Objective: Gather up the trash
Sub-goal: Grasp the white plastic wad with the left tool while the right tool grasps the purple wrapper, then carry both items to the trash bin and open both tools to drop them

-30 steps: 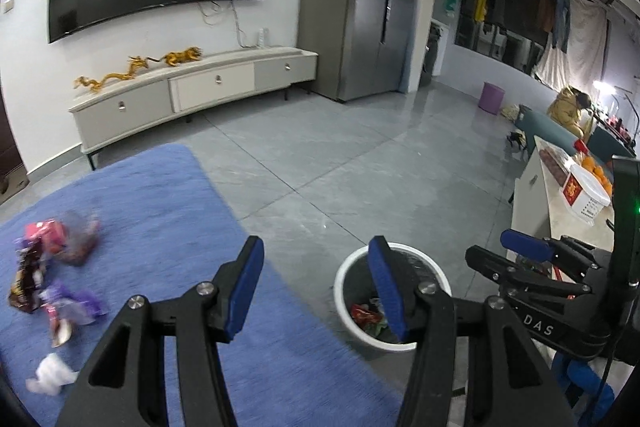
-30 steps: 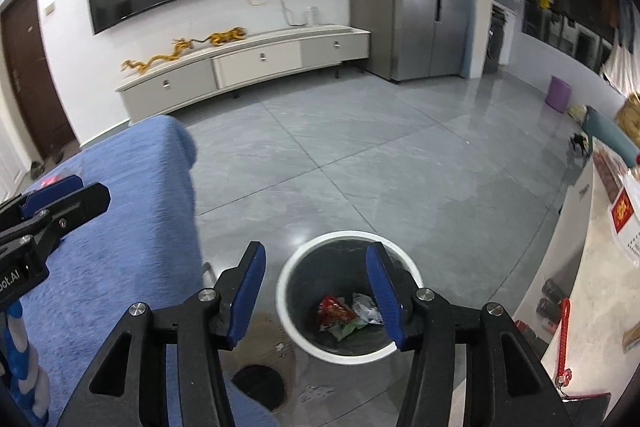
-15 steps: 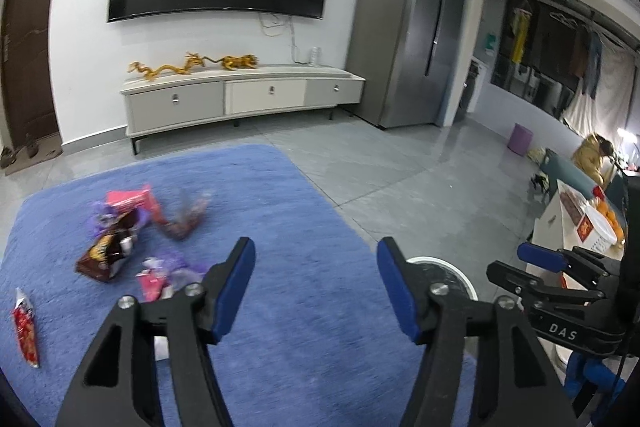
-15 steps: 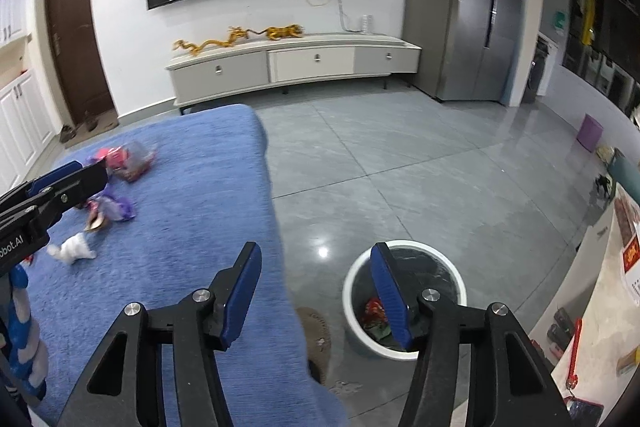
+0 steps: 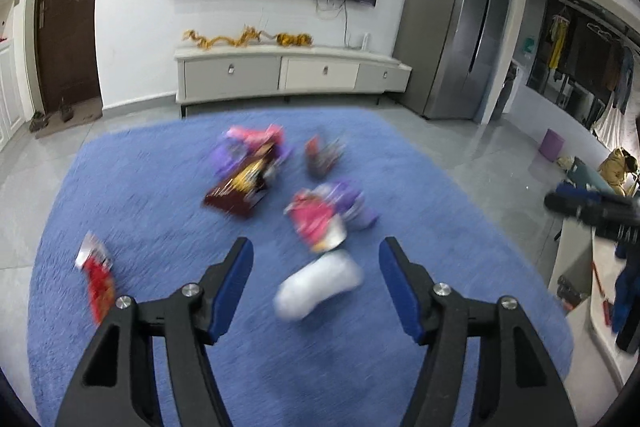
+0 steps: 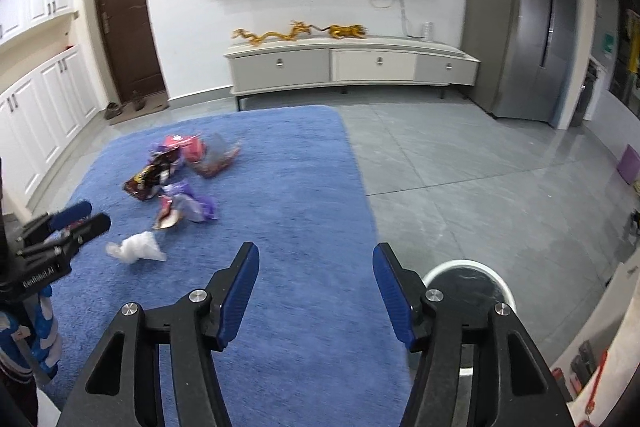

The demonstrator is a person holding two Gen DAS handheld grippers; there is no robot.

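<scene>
Left gripper [image 5: 316, 263] wide open, empty, poised over the blue rug [image 5: 160, 187] just short of the crumpled white wad [image 5: 318, 285]. Right gripper [image 6: 314, 277] also wide open and empty, above the rug edge, with the white bin [image 6: 470, 267] just to its right on the tiled floor [image 6: 480, 167].

Step in hand, as judged: the left gripper goes for the white wad, the nearest piece. Best to straddle it, press slightly into the pile, then close; soft plastic should crush and hold easily.

Further trash on the rug: pink-and-purple wrapper [image 5: 320, 215] just beyond the wad, dark chip bag [image 5: 240, 191], a pink-purple cluster [image 5: 252, 143], reddish clear wrapper [image 5: 322, 155], a red packet [image 5: 98, 283] well apart to the left. Left view is motion-blurred; labels unreadable.

Hazards: snagging rug fibres; catching the neighbouring wrapper. Path to the bin looks open.
</scene>
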